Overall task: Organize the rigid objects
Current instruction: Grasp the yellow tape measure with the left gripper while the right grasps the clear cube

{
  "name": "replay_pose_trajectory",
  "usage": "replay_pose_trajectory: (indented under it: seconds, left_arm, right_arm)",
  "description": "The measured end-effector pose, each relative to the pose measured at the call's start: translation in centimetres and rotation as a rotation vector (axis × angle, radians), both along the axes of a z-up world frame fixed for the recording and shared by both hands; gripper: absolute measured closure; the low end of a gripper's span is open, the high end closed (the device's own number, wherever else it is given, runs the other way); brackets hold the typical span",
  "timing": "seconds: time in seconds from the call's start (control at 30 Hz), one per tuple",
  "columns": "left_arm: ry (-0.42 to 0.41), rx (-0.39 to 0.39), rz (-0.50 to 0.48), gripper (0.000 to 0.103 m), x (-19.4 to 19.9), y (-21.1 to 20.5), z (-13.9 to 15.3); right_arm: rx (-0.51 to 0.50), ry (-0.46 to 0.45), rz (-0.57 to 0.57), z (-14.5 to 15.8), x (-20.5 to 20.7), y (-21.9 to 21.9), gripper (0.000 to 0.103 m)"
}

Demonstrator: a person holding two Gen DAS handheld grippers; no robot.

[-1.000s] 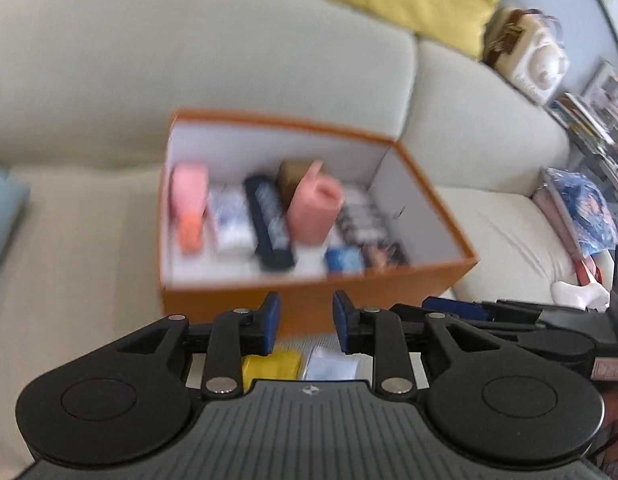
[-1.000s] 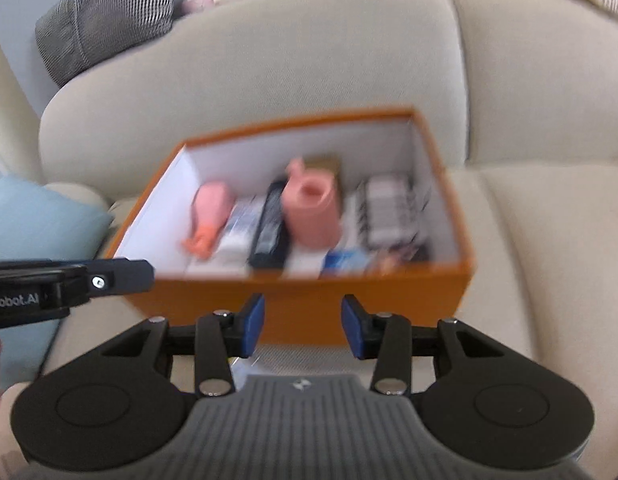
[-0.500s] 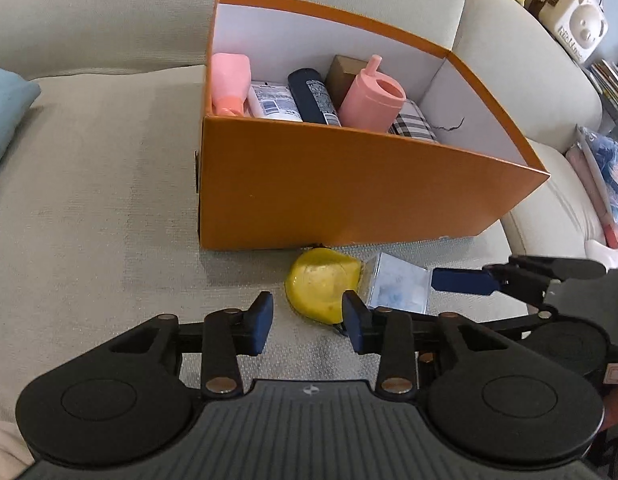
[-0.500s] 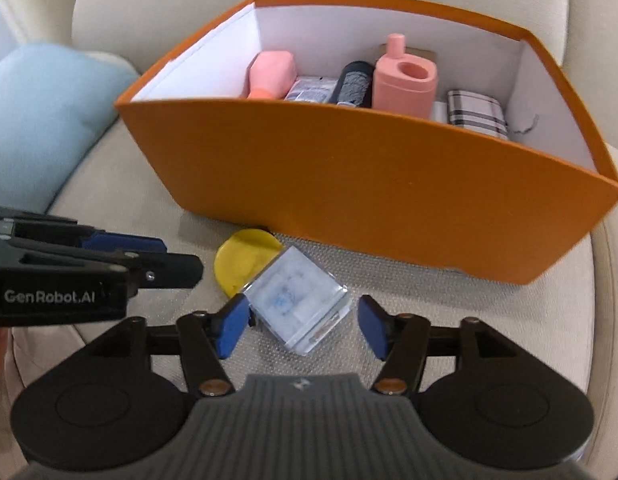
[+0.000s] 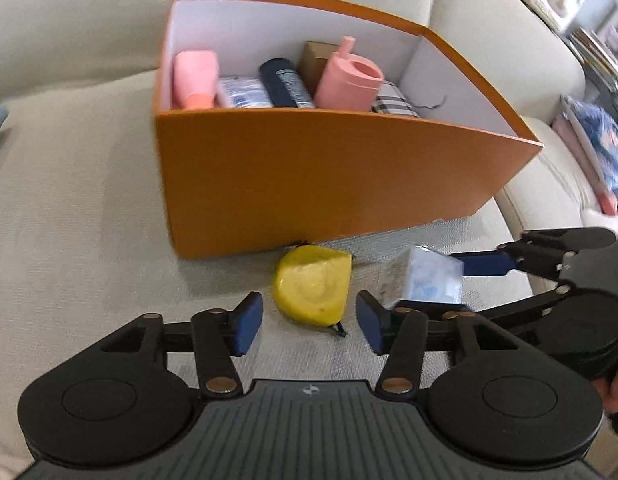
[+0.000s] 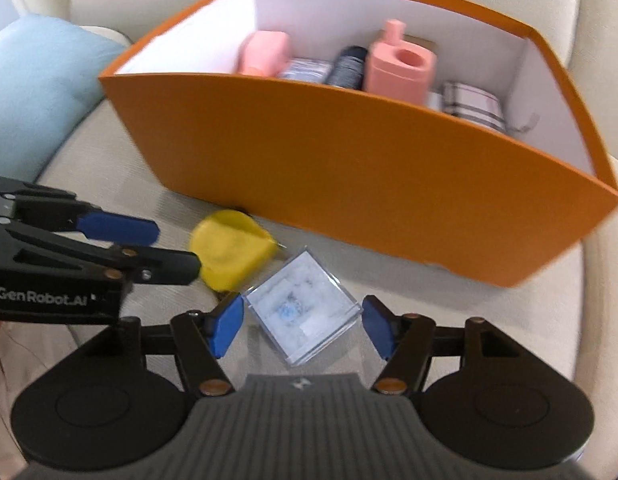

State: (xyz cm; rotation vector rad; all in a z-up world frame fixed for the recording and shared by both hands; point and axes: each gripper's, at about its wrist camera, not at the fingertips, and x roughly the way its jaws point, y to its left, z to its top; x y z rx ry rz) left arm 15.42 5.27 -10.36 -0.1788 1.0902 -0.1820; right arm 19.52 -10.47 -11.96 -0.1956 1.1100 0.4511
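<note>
Two things are not yet in the orange box [image 5: 309,184] — most of the task looks done, since a pink bottle [image 5: 195,78], a dark tube [image 5: 287,82], a pink cup [image 5: 349,80] and a checked case [image 6: 473,106] already lie inside. The left gripper [image 5: 309,322] is spread wide, with the yellow tape measure [image 5: 313,284] just ahead, between its fingertips but untouched. The right gripper [image 6: 303,328] is also released — the clear plastic case [image 6: 305,308] sits between its fingers, not yet squeezed. Both things lie on the sofa cushion [image 5: 89,220], beyond the fingers and before the box wall.
</note>
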Motion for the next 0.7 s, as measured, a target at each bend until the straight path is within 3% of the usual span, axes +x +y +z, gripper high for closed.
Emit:
replay_pose_trajectory:
  seconds: [0.07, 0.2, 0.37, 0.53, 0.7]
  left_arm:
    - [-0.009, 0.031, -0.025, 0.032, 0.3, -0.8, -0.3]
    - [-0.018, 0.146, -0.082, 0.031, 0.7, -2.5, -1.1]
    - [-0.037, 0.229, -0.1, 0.031, 0.9, -3.8, -1.7]
    - [-0.035, 0.242, -0.104, 0.031, 1.2, -4.2, -2.1]
    - [-0.022, 0.237, -0.089, 0.038, 1.5, -4.0, -2.6]
  right_arm:
    - [-0.004, 0.01, -0.028, 0.1, 0.0, -1.1, 0.037]
    - [-0.006, 0.024, -0.072, -0.1, 0.2, -2.3, 0.037]
    - [0.005, 0.021, -0.073, 0.0, 0.0, -2.7, 0.037]
    - [-0.013, 0.008, -0.034, -0.1, 0.2, -2.4, 0.036]
    - [-0.027, -0.003, 0.007, -0.2, 0.4, -2.1, 0.036]
